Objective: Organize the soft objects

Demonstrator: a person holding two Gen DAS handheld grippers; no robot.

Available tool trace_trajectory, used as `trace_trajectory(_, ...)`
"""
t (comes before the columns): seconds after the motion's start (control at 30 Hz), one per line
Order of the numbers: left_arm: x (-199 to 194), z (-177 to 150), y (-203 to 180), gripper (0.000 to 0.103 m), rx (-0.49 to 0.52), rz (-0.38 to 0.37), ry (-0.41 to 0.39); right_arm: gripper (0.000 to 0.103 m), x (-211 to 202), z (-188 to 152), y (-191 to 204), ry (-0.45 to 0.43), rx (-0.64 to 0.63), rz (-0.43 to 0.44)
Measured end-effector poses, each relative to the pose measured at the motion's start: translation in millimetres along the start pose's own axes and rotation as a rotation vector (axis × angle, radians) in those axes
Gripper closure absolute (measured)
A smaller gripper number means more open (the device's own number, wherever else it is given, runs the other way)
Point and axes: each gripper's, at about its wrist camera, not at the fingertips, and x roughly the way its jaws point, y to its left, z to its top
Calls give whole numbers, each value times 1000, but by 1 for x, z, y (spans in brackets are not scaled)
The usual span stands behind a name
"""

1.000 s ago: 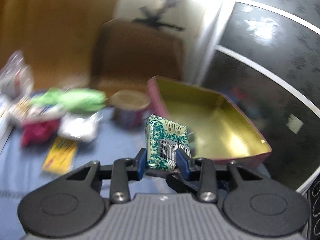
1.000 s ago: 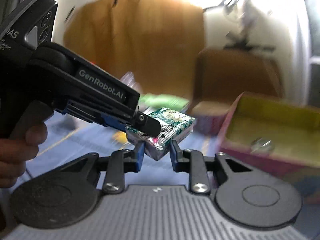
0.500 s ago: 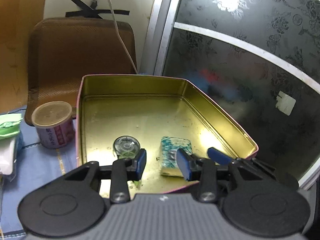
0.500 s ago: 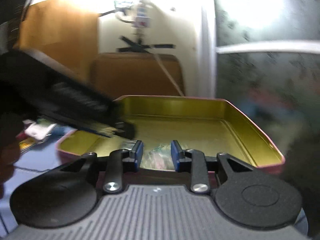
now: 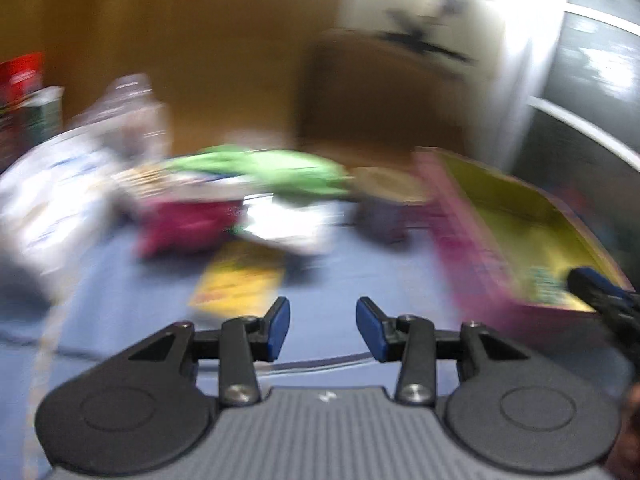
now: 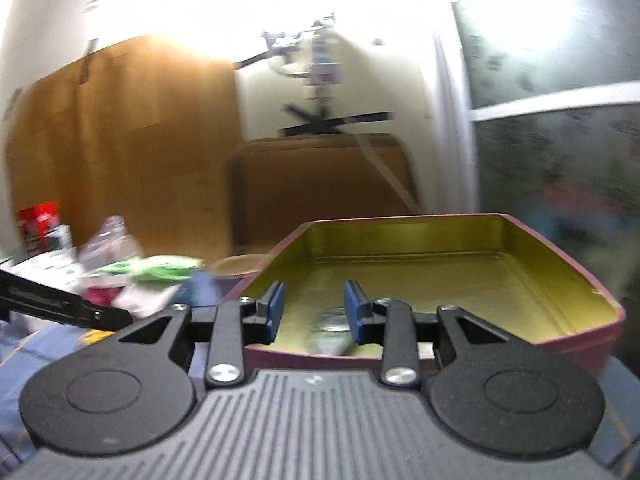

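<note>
My left gripper (image 5: pixel 323 330) is open and empty above the blue cloth, in a blurred view. Ahead of it lie soft items: a green pack (image 5: pixel 256 170), a red pouch (image 5: pixel 188 228), a white pack (image 5: pixel 288 226) and a yellow packet (image 5: pixel 240 280). The pink tin with a gold inside (image 5: pixel 472 240) stands to its right, with the green-and-white tissue pack (image 5: pixel 540 280) in it. My right gripper (image 6: pixel 314 310) is open and empty at the tin's near rim (image 6: pixel 320 354). A clear round thing (image 6: pixel 334 320) lies inside the tin.
A small round can (image 5: pixel 380 204) stands between the soft items and the tin. A clear bottle (image 6: pixel 110 240) and a red box (image 6: pixel 38 224) stand at the far left. A brown chair back (image 6: pixel 320 184) is behind the table.
The tissue pack was let go into the tin. My left gripper has swung left from over the tin to over the blue cloth. My right gripper has opened and drawn back.
</note>
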Motion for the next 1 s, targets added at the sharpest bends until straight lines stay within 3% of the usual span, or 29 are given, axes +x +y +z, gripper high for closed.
trace_trajectory(0.1, -3, -6, 40, 65, -51, 133, -19, 67, 13, 0, 29, 47, -46, 105)
trace_trajectory(0.23, 0, -12, 82, 65, -134, 208, -21, 67, 46, 8, 61, 129, -70, 238)
trace_trajectory(0.33, 2, -21, 92, 65, -145, 202, -62, 67, 90, 26, 79, 183, -48, 284)
trace_trajectory(0.47, 0, -25, 91, 63, -122, 187, -93, 67, 157, 45, 109, 268, -31, 267)
trace_trajectory(0.53, -2, -26, 92, 61, -123, 172, -102, 64, 187, 47, 121, 325, -23, 261)
trace_trajectory(0.6, -1, -26, 94, 61, -139, 161, -103, 53, 209, 45, 130, 361, -23, 237)
trace_trajectory(0.67, -3, -26, 98, 61, -158, 144, -101, 52, 221, 41, 139, 373, -52, 211)
trace_trajectory(0.7, -4, -27, 100, 60, -168, 134, -104, 57, 224, 38, 143, 375, -81, 197)
trace_trajectory(0.73, -5, -27, 101, 57, -176, 124, -106, 69, 223, 37, 145, 369, -103, 191)
trace_trajectory(0.77, -6, -28, 103, 56, -183, 116, -110, 97, 220, 37, 144, 365, -115, 187)
trace_trajectory(0.83, -7, -28, 105, 55, -195, 108, -115, 97, 200, 41, 136, 318, -80, 170)
trace_trajectory(1.0, -11, -29, 107, 55, -207, 64, -119, 97, 112, 31, 103, 226, -9, 235)
